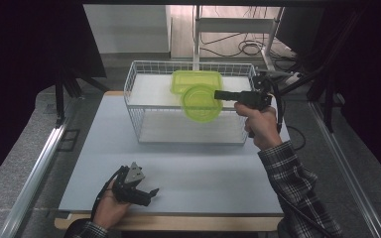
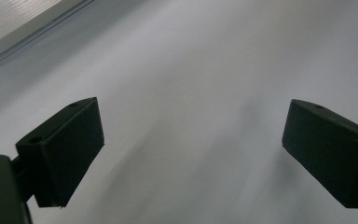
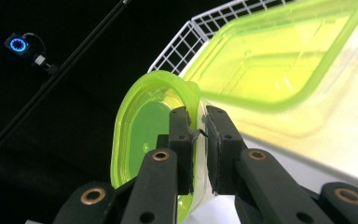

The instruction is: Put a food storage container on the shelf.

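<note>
My right gripper (image 1: 219,94) is shut on the rim of a round lime-green translucent container (image 1: 201,103) and holds it in the air over the white wire basket (image 1: 134,106). In the right gripper view the jaws pinch the wall of this round container (image 3: 142,126) between them, at my right gripper (image 3: 198,135). A rectangular lime-green container (image 1: 196,79) lies on the basket's upper shelf just behind; the same rectangular container (image 3: 279,60) looms at upper right. My left gripper (image 1: 149,194) rests near the table's front edge, open and holding nothing; my left gripper (image 2: 193,154) faces bare tabletop.
The grey-blue table (image 1: 188,173) spreads in front of the basket. A metal rail (image 1: 39,163) runs along the left side. Behind the basket stand a white frame and cables on the floor (image 1: 248,47). Dark curtains flank both sides.
</note>
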Demonstrator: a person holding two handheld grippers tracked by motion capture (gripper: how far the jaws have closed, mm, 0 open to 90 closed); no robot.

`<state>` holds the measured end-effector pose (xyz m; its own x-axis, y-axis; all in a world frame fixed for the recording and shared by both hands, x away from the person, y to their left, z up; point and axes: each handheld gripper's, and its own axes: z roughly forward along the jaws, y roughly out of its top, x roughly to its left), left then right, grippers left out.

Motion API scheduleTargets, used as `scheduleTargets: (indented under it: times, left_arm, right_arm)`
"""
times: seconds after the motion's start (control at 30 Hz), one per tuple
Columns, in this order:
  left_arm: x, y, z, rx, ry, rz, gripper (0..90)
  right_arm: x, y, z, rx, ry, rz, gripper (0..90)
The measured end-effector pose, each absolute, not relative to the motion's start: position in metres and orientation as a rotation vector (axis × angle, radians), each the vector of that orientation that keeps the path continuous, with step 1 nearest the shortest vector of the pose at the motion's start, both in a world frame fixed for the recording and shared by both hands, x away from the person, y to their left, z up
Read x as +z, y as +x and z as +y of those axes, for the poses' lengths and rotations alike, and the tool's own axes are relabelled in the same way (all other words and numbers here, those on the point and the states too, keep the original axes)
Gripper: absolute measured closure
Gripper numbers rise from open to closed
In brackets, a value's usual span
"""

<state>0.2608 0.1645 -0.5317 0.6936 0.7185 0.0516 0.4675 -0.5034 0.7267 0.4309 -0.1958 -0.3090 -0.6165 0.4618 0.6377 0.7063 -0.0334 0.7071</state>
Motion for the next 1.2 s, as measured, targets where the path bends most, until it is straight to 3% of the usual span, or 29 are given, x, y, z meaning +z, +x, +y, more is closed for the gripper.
scheduleTargets:
  times: [0.7,1.2]
  left_arm:
    - [-0.532,0.261,0.165,0.448,2.203,0.907,5.2]
    - [-0.533,0.261,0.165,0.451,2.210,0.903,5.2]
  right_arm:
    - [-0.271,0.459,-0.182,-1.828,-1.344,-1.986,81.1]
    - [-0.271,0.481,-0.166,-1.844,-1.483,-2.014,81.0]
